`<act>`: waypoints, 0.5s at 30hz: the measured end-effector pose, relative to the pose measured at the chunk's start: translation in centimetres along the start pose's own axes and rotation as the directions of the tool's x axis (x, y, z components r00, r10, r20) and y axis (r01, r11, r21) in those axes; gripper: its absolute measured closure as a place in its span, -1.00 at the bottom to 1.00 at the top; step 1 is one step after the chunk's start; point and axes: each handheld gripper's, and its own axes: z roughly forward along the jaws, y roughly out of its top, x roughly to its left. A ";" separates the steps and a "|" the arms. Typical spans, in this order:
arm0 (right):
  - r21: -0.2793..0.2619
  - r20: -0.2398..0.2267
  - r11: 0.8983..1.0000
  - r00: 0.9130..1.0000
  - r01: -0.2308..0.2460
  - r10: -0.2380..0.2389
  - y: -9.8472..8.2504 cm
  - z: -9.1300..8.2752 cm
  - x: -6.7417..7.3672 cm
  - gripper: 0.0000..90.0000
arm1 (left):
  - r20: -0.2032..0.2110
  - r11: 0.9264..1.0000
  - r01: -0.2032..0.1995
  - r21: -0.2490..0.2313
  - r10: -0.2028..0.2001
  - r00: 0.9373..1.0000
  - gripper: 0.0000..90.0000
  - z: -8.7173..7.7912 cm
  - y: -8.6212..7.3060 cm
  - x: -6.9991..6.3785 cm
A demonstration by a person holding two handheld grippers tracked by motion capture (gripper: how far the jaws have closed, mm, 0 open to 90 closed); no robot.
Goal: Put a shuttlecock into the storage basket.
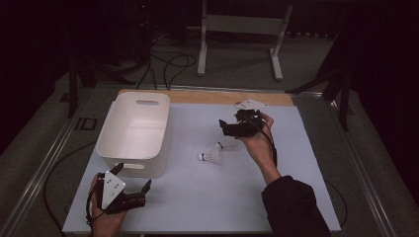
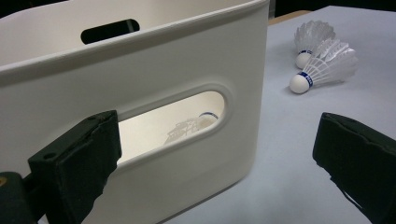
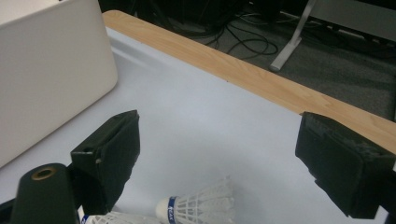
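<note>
My left gripper (image 1: 132, 191) hangs spread wide beside the white bin (image 1: 129, 148), one shuttlecock (image 2: 194, 127) inside (seen through the handle slot). My right gripper (image 3: 219, 158), also released, hovers over two shuttlecocks (image 1: 211, 152) on the table (image 1: 197, 197).

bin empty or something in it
Not empty: through the bin's handle slot a shuttlecock lies inside.

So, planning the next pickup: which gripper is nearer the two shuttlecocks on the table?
Right. The right gripper hovers just above the shuttlecocks; the left gripper sits by the bin.
</note>
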 end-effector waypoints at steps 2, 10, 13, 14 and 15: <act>0.004 0.000 1.000 1.000 -0.003 0.003 -0.2 0.1 0.0 -0.69 | -0.001 1.000 0.001 -0.001 -0.001 1.000 -0.96 0.0 0.0 0.0; 0.028 0.009 1.000 1.000 0.003 -0.003 -1.1 0.4 -0.3 -0.69 | -0.001 1.000 0.000 0.000 0.000 1.000 -0.96 0.0 0.0 0.0; 0.030 0.011 1.000 1.000 0.000 -0.001 -1.4 0.5 -0.4 -0.69 | -0.001 1.000 0.000 -0.001 0.000 1.000 -0.96 0.0 0.0 0.0; 0.031 0.012 1.000 1.000 -0.001 0.001 -1.5 0.5 -0.4 -0.69 | -0.001 1.000 0.000 0.000 0.000 1.000 -0.96 0.0 0.0 0.0; 0.035 0.009 0.999 1.000 -0.007 0.006 -1.7 0.6 -0.4 -0.69 | -0.002 1.000 -0.001 0.000 0.001 1.000 -0.96 0.0 0.0 0.0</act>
